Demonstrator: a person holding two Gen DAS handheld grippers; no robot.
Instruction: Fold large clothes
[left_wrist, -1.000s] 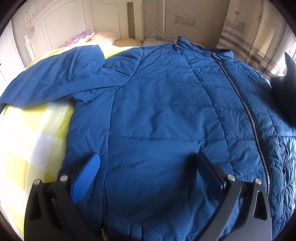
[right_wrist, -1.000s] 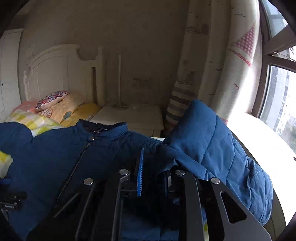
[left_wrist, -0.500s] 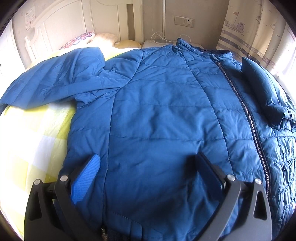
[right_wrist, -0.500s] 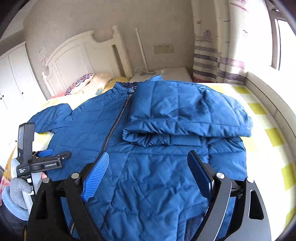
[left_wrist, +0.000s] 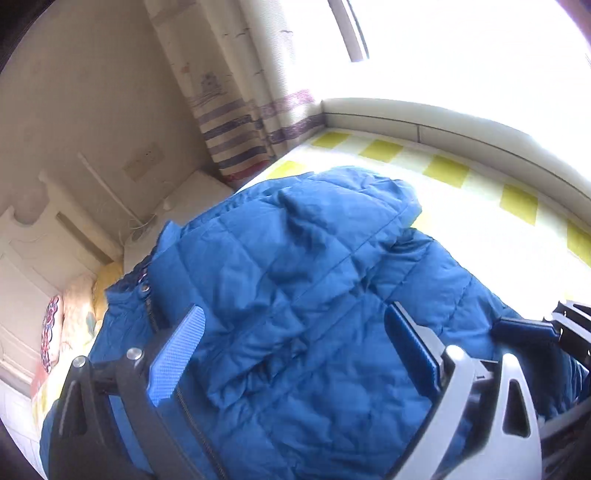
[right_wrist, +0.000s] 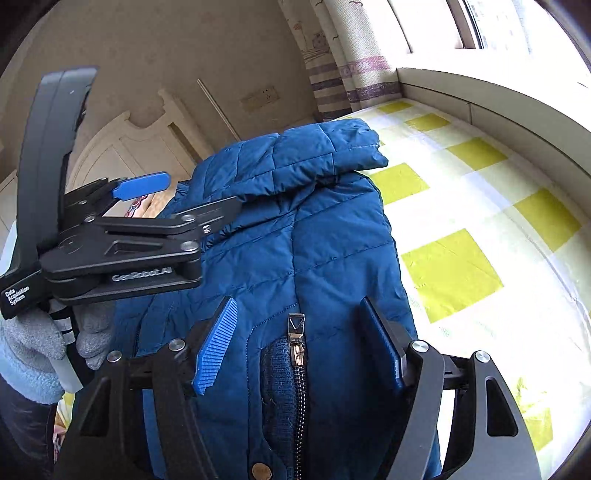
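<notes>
1. 1 bed under a yellow-and-white checked sheet, running beside a window ledge, with a white headboard at the far end.
2. 1 blue quilted jacket spread flat on the bed, sleeve folded across the chest, zipper nearest the right wrist camera.
3. Left gripper hovering above the jacket, fingers wide apart, holding nothing.
4. Right gripper over the hem, fingers wide, straddling the zipper, gripping nothing.
</notes>
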